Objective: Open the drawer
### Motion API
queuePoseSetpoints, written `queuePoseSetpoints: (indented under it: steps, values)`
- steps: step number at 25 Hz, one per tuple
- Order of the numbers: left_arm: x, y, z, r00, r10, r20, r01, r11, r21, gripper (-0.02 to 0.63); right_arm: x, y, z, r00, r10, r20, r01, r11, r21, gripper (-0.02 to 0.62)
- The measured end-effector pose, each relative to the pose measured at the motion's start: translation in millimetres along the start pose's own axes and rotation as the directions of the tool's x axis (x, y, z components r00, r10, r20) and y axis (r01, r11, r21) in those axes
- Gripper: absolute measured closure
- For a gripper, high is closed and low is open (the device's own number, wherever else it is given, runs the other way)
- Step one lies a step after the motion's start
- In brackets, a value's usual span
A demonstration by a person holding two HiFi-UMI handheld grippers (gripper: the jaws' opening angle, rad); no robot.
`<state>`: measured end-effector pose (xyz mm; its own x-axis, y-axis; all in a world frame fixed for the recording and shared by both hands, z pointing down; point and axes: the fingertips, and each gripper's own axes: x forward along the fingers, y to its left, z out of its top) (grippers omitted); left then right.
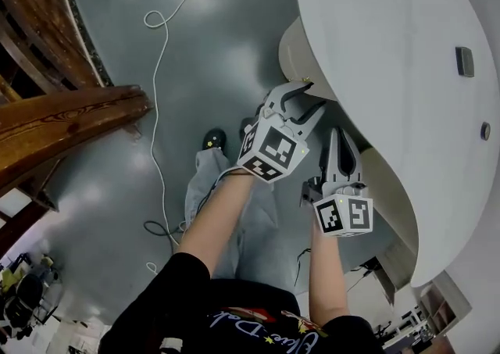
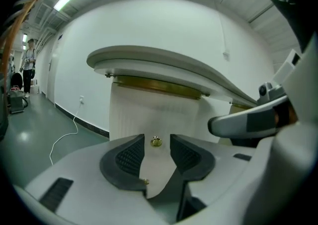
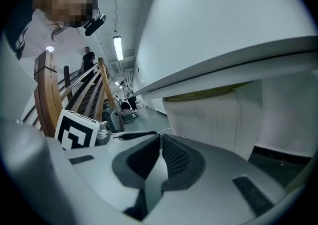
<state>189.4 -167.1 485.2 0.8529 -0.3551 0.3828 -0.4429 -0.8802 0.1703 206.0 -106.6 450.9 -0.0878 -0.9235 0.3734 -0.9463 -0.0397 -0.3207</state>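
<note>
Holding your L gripper jaws wide, nothing btwn pads; brass knob shows thru the gap, beyond tips, not touched. Your R gripper: jaws together at tips, empty. Knob sits on white drawer front under curved desk top, ahead of both.

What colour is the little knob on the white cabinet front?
Shiny brass gold. The knob shows best in the left gripper view.
</note>
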Motion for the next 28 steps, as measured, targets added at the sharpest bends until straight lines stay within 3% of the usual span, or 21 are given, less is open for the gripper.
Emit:
queuePoseSetpoints:
  steps: [5,13,19,28]
  values:
    - [22.5,4.3,-12.1,1.000,0.002,-0.018,-0.002,1.000,-0.010,0.457,4.0,-8.0,-5.2,1.000,0.008,-0.021,-0.009,0.999,-0.045,0.595]
    - [56.0,8.2,-29.6,0.998,-0.007,-0.068,0.003,0.999,-0.049,0.454,1.1,-13.7,-7.4,1.000,-0.022,-0.015,0.021,0.999,-0.028,0.595]
    - [72.9,5.8,-32.9,0.995,-0.005,-0.104,0.004,1.000,-0.011,0.454,-3.2,-20.8,-6.4,0.999,-0.043,-0.013,0.042,0.999,-0.012,0.595]
    - [79.4,4.5,-33.4,0.996,-0.014,-0.090,0.014,1.000,-0.008,0.488,-6.4,-31.7,3.1,0.997,-0.072,0.005,0.072,0.997,-0.005,0.595]
